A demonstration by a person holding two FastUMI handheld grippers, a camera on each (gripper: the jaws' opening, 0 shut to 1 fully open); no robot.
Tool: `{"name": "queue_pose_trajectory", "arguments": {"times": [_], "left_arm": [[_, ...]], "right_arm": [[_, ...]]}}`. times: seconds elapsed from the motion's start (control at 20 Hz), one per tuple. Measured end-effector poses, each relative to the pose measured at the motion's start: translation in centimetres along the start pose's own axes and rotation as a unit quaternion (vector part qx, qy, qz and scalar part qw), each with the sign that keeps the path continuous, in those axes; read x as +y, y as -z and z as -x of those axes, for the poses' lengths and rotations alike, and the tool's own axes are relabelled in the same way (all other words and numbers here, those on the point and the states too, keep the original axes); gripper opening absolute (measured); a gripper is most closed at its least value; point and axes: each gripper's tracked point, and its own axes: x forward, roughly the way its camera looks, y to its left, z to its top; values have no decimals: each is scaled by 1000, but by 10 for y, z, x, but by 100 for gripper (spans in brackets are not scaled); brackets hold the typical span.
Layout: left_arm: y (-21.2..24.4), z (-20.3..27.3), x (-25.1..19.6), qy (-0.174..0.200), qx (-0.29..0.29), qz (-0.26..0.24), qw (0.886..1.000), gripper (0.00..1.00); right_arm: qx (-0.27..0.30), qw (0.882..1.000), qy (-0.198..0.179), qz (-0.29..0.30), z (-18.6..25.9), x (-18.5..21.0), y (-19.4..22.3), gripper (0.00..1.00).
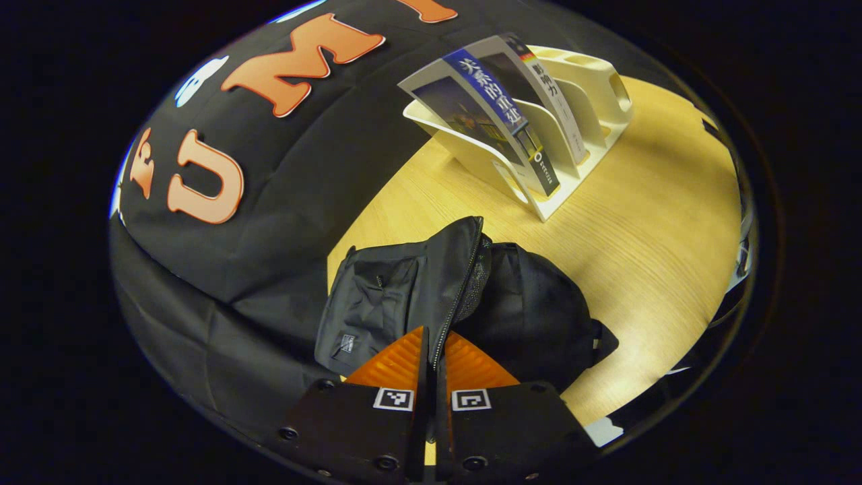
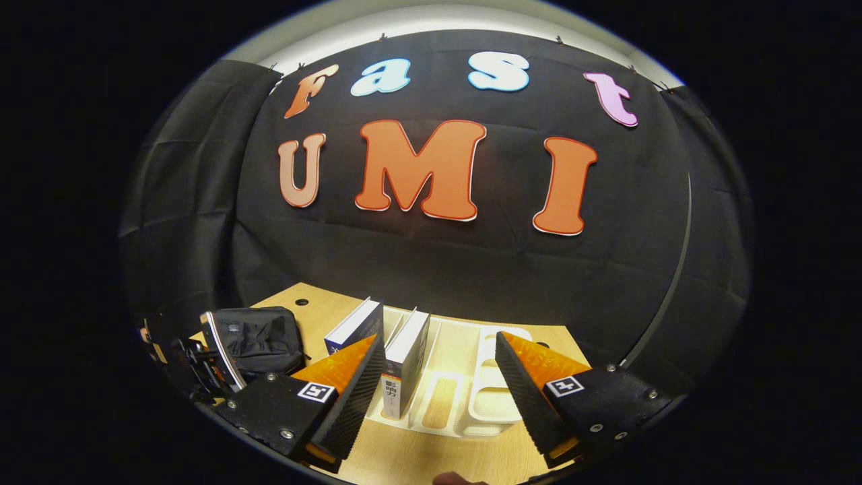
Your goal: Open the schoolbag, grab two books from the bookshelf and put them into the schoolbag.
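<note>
Risk: left gripper (image 1: 434,350), clamped on schoolbag (image 1: 431,289) zipper edge, may slip; right gripper (image 2: 434,377), open beside books (image 2: 404,360), may topple them.

Pale wooden bench (image 1: 660,222) stretching ahead of the tongs, black cloth wall (image 2: 438,269) hanging behind it, warm light falling across the wood

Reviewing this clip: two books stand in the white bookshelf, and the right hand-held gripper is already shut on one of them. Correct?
Not quite. In the right gripper view the right hand-held gripper is open, its fingers spread before the white bookshelf, gripping nothing. The two books do stand there.
</note>
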Motion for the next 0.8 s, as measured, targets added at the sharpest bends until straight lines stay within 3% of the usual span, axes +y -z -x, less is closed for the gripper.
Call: {"name": "queue_pose_trajectory", "arguments": {"times": [0.25,0.55,0.8], "left_arm": [[-6,10,27,80,-18,13,997,6],[-17,20,62,170,-21,28,985,6],[-24,26,81,222,-7,73,972,6]], "right_arm": [[56,998,-31,-9,-27,56,-4,98],[107,994,-16,16,-61,83,-15,98],[214,976,-2,37,-93,92,3,99]]}}
